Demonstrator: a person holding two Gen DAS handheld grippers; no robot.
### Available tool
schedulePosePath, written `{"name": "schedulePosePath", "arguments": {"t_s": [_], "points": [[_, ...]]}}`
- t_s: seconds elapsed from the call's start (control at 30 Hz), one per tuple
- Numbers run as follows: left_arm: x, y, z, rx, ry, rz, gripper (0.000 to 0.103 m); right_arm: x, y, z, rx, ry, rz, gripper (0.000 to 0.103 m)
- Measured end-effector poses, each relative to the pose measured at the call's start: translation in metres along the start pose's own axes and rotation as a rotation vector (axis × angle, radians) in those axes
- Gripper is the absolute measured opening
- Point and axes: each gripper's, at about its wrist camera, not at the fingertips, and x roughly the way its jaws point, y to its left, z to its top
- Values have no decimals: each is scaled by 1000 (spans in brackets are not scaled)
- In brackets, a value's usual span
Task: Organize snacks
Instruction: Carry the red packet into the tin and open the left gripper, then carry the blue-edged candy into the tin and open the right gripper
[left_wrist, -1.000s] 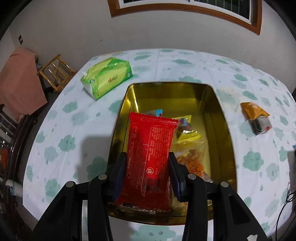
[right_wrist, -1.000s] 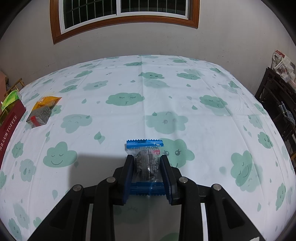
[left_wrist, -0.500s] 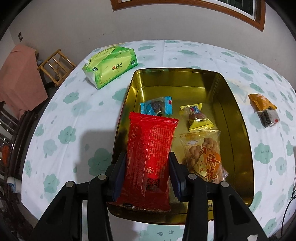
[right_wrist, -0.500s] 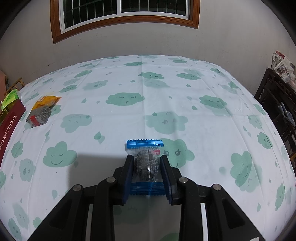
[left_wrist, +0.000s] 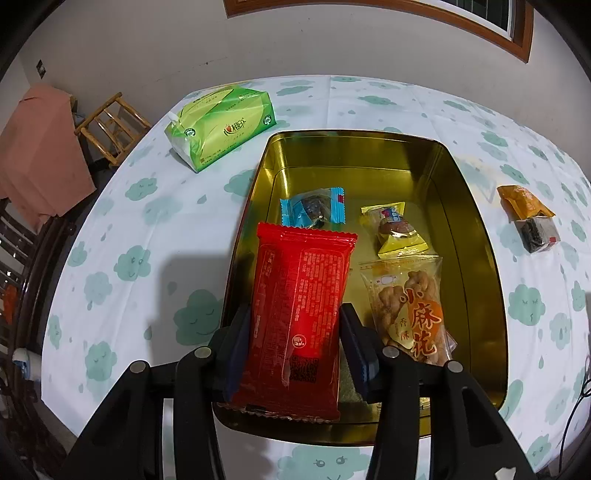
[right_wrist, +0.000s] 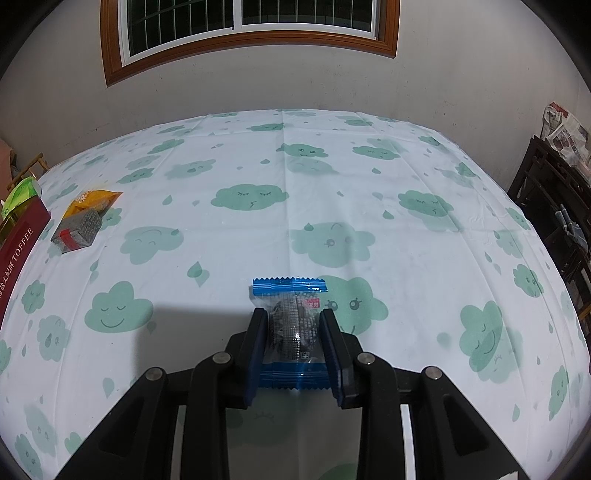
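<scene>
The fingers of the left gripper (left_wrist: 295, 343) grasp a red packet (left_wrist: 299, 314) over the near left of the gold tin (left_wrist: 476, 236), long axis pointing away. The right gripper (right_wrist: 293, 347), well apart, grips a blue-ended sweet (right_wrist: 291, 325) over the counter (right_wrist: 369, 192).

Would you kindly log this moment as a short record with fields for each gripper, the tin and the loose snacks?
left gripper: shut on red packet, held over gold tin
right gripper: shut on blue-ended snack, over the tablecloth
tin contents: blue snack, yellow snack, twist-biscuit bag
outside tin: orange packet, dark packet, green tissue pack
</scene>
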Motion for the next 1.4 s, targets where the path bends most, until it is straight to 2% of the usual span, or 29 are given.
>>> {"name": "schedulePosePath", "arguments": {"t_s": [0.2, 0.4, 0.6, 0.83, 1.17, 1.4], "points": [[-5, -1, 1, 3, -12, 9, 48, 0, 0, 0, 0, 0, -1, 31], [-13, -5, 1, 8, -29, -2, 57, 0, 0, 0, -1, 0, -1, 31], [-21, -8, 1, 17, -54, 2, 61, 0, 0, 0, -1, 0, -1, 31], [-33, -5, 0, 0, -81, 2, 62, 0, 0, 0, -1, 0, -2, 31], [-46, 4, -11, -37, -105, -9, 71, 0, 0, 0, -6, 4, -9, 31], [-47, 2, -16, -22, -118, 22, 76, 1, 3, 4, -31, 34, -46, 29]]}}
